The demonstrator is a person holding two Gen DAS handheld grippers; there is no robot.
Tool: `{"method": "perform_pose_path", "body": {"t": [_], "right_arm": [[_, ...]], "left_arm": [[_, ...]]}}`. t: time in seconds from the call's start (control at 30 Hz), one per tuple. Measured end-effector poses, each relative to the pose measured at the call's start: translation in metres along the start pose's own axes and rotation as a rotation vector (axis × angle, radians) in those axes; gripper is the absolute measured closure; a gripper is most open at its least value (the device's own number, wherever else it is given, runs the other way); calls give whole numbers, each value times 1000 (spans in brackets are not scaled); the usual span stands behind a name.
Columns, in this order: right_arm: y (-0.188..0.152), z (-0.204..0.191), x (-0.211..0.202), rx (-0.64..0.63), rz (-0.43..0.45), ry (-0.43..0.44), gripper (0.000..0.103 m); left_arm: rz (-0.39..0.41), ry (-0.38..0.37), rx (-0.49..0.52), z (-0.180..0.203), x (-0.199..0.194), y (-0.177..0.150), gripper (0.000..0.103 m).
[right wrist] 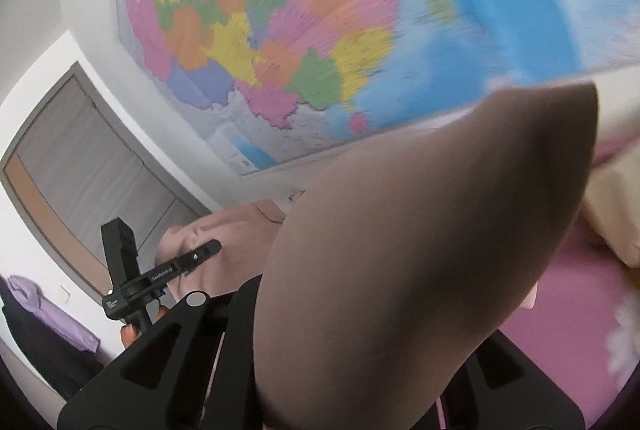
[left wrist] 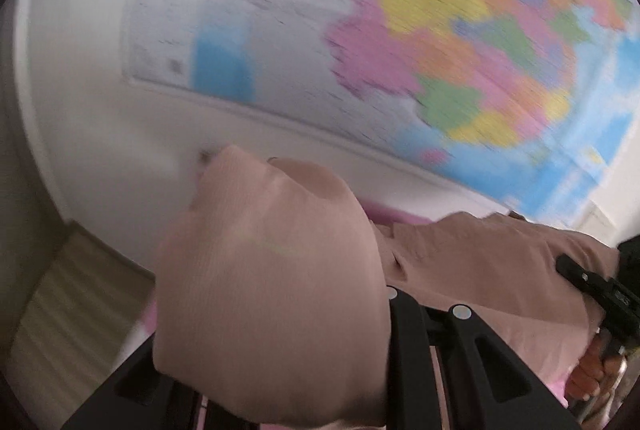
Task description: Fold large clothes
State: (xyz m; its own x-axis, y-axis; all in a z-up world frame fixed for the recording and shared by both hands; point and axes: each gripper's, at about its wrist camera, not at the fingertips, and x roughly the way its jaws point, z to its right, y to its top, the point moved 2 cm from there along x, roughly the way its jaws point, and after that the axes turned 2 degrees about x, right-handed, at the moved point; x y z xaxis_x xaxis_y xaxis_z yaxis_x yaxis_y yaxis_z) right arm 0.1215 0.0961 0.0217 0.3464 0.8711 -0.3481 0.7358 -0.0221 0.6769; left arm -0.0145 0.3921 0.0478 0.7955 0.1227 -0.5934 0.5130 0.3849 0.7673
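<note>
Both grippers' fingers are nearly closed, pinching the pink garment (left wrist: 272, 270). The left gripper (left wrist: 416, 310) holds a bunch. The right gripper (right wrist: 320, 330) holds another, wall map (right wrist: 280, 30) at 12 o'clock.

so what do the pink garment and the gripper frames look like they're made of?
Pink garment: a soft, matte fabric, probably a fine rib knit; faint parallel lines show, and it drapes in folds. Left gripper frame: matte black rigid plastic, possibly printed; cut-out webs and round metal fasteners.
</note>
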Motion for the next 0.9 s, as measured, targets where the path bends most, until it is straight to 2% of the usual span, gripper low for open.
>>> {"method": "perform_pose_path", "body": {"t": [0.2,0.4,0.5,0.63,0.77,0.83,0.9], "right_arm": [[8,-15,72,-20,-15,27,93],[-9,-31,110,-90,-8,46,93],[-37,-21,139,-81,-73,35,93],[-80,12,172,-37,-194,-11,92],[-104,25,172,-17,-259,-4,88],[-112,28,166,-19,-291,-2,81],[-111,28,170,-12,-314,-9,68]], "left_arm": [[21,130,-40,-47,24,33,85],[56,219,-71,-100,56,50,86],[31,238,-119,-132,81,34,86],[-88,275,-181,-171,122,-10,86],[-117,235,-237,-193,128,-35,83],[-119,223,-247,-198,124,-42,79],[-128,229,-251,-202,124,-46,76]]}}
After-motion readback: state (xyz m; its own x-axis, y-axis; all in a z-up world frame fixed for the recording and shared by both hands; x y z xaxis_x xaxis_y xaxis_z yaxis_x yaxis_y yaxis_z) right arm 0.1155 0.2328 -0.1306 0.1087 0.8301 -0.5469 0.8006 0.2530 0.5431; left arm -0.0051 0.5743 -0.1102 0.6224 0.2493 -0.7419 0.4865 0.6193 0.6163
